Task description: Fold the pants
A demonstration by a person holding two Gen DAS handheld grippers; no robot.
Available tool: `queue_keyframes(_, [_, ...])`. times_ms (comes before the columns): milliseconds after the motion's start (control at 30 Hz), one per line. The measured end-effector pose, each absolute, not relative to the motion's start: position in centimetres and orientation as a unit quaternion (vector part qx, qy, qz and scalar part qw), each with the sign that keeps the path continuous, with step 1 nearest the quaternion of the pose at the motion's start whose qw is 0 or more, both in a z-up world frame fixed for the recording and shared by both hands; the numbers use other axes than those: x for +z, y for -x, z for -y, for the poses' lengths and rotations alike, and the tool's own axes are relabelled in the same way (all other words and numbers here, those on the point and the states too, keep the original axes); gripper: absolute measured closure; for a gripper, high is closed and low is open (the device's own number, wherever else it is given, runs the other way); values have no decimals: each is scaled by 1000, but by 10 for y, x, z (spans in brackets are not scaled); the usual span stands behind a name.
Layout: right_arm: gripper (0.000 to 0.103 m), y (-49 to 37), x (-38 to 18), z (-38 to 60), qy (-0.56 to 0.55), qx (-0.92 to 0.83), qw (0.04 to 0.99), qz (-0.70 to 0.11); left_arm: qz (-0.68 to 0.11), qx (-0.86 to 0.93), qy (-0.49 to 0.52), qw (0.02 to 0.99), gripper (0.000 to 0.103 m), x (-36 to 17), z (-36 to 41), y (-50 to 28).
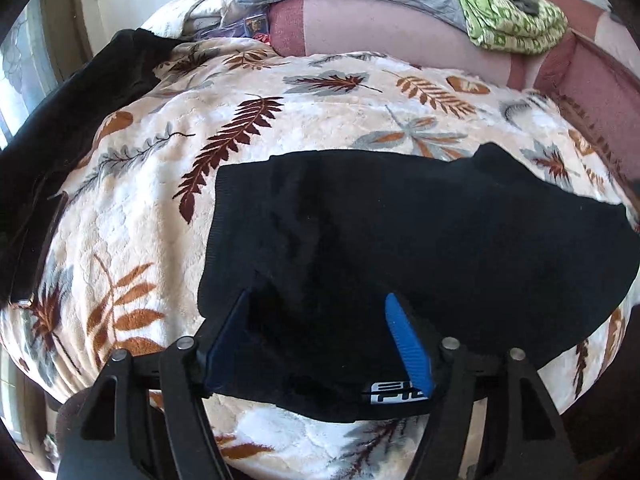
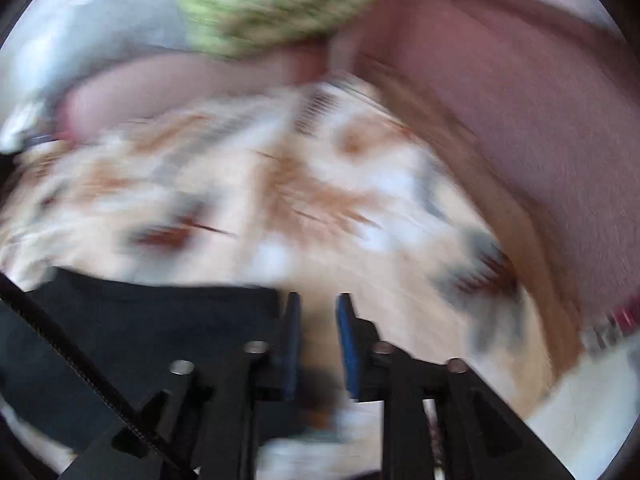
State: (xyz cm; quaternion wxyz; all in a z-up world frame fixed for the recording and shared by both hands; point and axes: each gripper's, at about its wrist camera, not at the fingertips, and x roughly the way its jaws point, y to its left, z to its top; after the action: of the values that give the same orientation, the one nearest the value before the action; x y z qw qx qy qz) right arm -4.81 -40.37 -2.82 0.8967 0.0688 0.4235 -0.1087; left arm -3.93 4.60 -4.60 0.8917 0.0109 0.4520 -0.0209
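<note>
We see the folded black pants (image 1: 400, 232) lying on the leaf-patterned blanket (image 1: 132, 208). Our left tool (image 1: 318, 300) hangs open over their near edge, fingers clear of the cloth. Our right tool (image 2: 318, 304), blurred, stands partly open and empty beside the pants (image 2: 140, 320).

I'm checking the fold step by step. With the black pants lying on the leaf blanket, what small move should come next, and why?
Probably lift the left gripper clear of the black pants. Its jaws stand wide over the near edge without pinching it, and the pants already lie in a compact fold on the leaf-print blanket. The right gripper, open with nothing between its pads, is already off the cloth beside it, though that view is blurred.
</note>
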Motion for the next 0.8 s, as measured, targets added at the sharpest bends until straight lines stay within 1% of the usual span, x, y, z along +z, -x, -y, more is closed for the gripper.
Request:
queue_keyframes(33, [51, 41, -22, 387, -69, -61, 902, -421, -450, -19, -5, 893, 33, -46, -47, 41])
queue_keyframes(67, [48, 32, -18, 368, -72, -6, 904, -421, -448, -16, -1, 894, 32, -46, -49, 42])
queue_keyframes(100, [48, 20, -16, 342, -74, 57, 902, -421, -448, -12, 3, 894, 29, -46, -51, 44])
queue_keyframes(167, [48, -2, -15, 296, -68, 123, 891, -431, -453, -7, 32, 891, 25, -50, -61, 47])
queue_keyframes(267, [47, -39, -21, 225, -24, 174, 881, -440, -454, -15, 107, 884, 24, -56, -82, 50])
queue_keyframes(300, [45, -53, -28, 198, -5, 181, 872, -454, -452, -14, 114, 885, 24, -55, -85, 51])
queue_keyframes(367, [44, -78, -45, 166, 21, 173, 859, -482, -446, -20, 126, 886, 24, -52, -87, 54])
queue_keyframes(400, [62, -92, -58, 151, 33, 177, 840, -511, -442, -26, 139, 886, 24, -50, -90, 57])
queue_keyframes(433, [101, -103, -68, 145, 36, 185, 826, -531, -437, -30, 150, 887, 24, -47, -93, 60])
queue_keyframes(500, [98, -123, -81, 139, 63, 146, 820, -550, -411, -34, 178, 893, 24, -35, -105, 68])
queue_keyframes(533, [91, -129, -82, 139, 74, 128, 823, -548, -402, -33, 186, 896, 24, -30, -111, 71])
queue_keyframes(567, [90, -132, -80, 139, 97, 91, 829, -543, -398, -32, 191, 897, 24, -27, -115, 72])
queue_keyframes(600, [84, -131, -74, 138, 137, 35, 834, -533, -392, -30, 201, 897, 24, -22, -122, 73])
queue_keyframes(633, [82, -126, -64, 135, 149, 19, 842, -518, -390, -28, 208, 897, 24, -20, -128, 73])
queue_keyframes(667, [82, -119, -49, 131, 132, 35, 852, -505, -389, -25, 220, 894, 24, -18, -136, 73])
queue_keyframes(700, [77, -108, -31, 124, 93, 77, 859, -498, -388, -24, 228, 893, 24, -16, -141, 73])
queue_keyframes(733, [68, -100, -20, 115, 63, 117, 858, -497, -386, -25, 237, 891, 24, -14, -147, 75])
queue_keyframes(767, [65, -93, -11, 103, 35, 165, 851, -498, -381, -22, 249, 890, 24, -11, -155, 78])
queue_keyframes(800, [64, -87, -5, 86, 10, 218, 835, -505, -375, -19, 259, 890, 24, -7, -161, 81])
